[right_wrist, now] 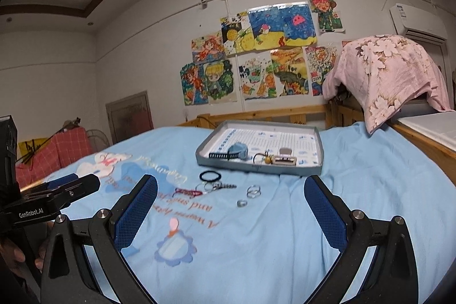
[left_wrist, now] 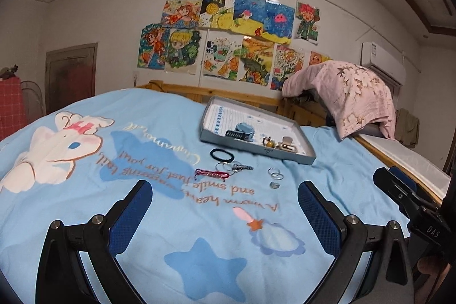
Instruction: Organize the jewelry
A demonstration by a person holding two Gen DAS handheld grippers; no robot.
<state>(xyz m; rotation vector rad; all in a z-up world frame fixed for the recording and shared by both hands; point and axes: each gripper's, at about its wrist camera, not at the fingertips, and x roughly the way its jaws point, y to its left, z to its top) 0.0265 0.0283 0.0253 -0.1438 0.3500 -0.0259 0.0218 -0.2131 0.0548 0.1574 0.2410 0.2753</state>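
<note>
Hovering above the blue bedspread (left_wrist: 336, 170), the left claw (left_wrist: 225, 200) has its blue-padded fingers (left_wrist: 132, 214) spread wide with nothing between them. The right claw (right_wrist: 230, 194) is spread just as wide and also holds nothing; in the left wrist view its dark body shows at the right edge, beside the left claw.

Just beyond both claws, loose jewelry lies on the bedspread. A red braided bracelet (left_wrist: 211, 174) sits nearest, with a cluster of thin metal bangles (left_wrist: 226, 167) touching it and a black hair band (left_wrist: 221, 154) just behind. To the right lie two overlapping silver rings (left_wrist: 275, 173), and a single ring (left_wrist: 275, 185) lies near them.

Farther back rests a shallow grey tray (left_wrist: 296, 156) with a patterned white floor. Inside it are a light blue watch (left_wrist: 242, 132) with a dark strap, a small yellow charm (left_wrist: 269, 143) and a pale clip (left_wrist: 287, 146).

A pink floral blanket (left_wrist: 353, 99) hangs over the wooden bed frame (left_wrist: 182, 91), and colourful drawings (left_wrist: 228, 36) cover the wall behind.
</note>
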